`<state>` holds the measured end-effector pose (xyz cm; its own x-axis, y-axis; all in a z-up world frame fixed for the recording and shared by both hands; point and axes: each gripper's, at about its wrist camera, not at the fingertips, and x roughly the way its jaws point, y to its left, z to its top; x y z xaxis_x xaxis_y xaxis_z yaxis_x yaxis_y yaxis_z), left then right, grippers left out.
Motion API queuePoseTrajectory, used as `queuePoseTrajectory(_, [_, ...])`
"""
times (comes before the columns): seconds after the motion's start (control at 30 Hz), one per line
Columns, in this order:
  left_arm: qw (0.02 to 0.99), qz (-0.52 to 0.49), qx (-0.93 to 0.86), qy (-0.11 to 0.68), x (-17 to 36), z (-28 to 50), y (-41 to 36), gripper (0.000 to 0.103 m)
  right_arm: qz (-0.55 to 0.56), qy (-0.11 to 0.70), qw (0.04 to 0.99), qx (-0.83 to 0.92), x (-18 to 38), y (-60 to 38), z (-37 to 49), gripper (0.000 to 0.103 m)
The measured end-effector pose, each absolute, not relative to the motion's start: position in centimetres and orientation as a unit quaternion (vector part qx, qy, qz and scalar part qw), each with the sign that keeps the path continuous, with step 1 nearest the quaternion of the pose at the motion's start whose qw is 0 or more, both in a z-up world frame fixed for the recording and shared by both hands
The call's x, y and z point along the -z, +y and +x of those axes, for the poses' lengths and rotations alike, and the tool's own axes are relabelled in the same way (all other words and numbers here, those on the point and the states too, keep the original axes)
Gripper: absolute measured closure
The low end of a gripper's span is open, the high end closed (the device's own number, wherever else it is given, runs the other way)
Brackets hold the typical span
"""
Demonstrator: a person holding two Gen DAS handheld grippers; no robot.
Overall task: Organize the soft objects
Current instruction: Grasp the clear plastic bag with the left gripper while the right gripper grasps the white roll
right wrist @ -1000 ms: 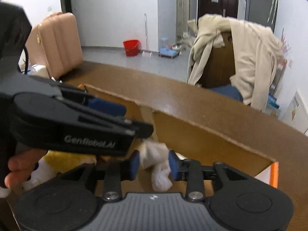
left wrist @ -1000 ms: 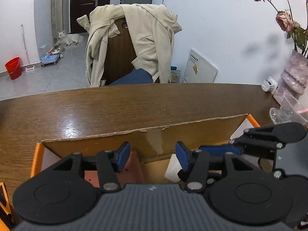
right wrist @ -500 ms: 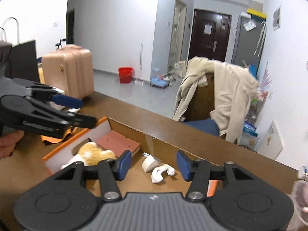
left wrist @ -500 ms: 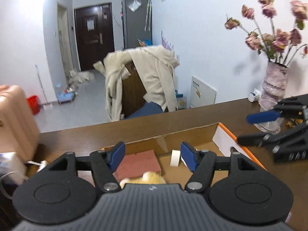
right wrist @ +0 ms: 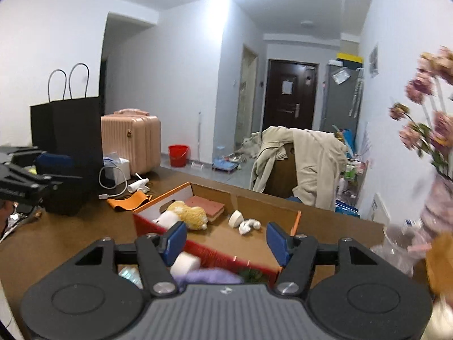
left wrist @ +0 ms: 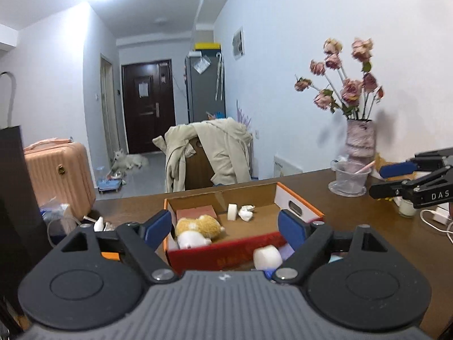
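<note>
An open cardboard box (left wrist: 226, 255) with an orange rim stands on the wooden table (left wrist: 368, 226). In it lie a yellow-and-white plush toy (left wrist: 198, 228), a pink sponge (left wrist: 195, 212), a white roll (left wrist: 232, 212) and a crumpled white cloth (left wrist: 245, 212). In front of the box sit a white soft block (left wrist: 267, 256) and a purple fluffy thing (right wrist: 209, 277). My left gripper (left wrist: 225, 228) hangs well back from the box, its jaws opening and empty. My right gripper (right wrist: 226, 240) is also back from the box (right wrist: 254, 201), jaws opening, holding nothing.
A vase of dried roses (left wrist: 359, 141) and a clear plastic cup (left wrist: 349, 181) stand at the table's right. A black paper bag (right wrist: 68, 147), white cables (right wrist: 113, 181) and an orange strap (right wrist: 130, 198) lie at the left. Behind the table is a chair draped with a beige coat (left wrist: 209, 155).
Both grippers have drawn back and upward from inside the box, and their jaws have spread wider. The whole box and the things before it have come into view.
</note>
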<state>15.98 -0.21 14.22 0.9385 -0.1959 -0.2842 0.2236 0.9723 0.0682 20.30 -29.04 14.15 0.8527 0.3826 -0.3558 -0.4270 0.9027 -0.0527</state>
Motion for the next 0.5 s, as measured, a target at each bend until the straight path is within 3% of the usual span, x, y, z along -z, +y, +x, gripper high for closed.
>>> queuePoseTrajectory(0.17, [0.985,-0.002,0.102,0.139,-10.7,10.0,0.7,0.015,-0.034,0.158,0.968,-0.19,-10.9,-28.8,13.7,0.031])
queuePoseTrajectory(0.33, [0.98,-0.004,0.102,0.173,-7.3,7.3,2.1,0.012,0.012,0.201,0.965,-0.166,-6.7,-27.7,11.3,0.031])
queuePoseTrajectory(0.5, [0.977,-0.022,0.105,0.183,-6.7,8.7,3.2,0.012,0.002,0.211,0.964,-0.162,-6.1,-26.2,11.5,0.033])
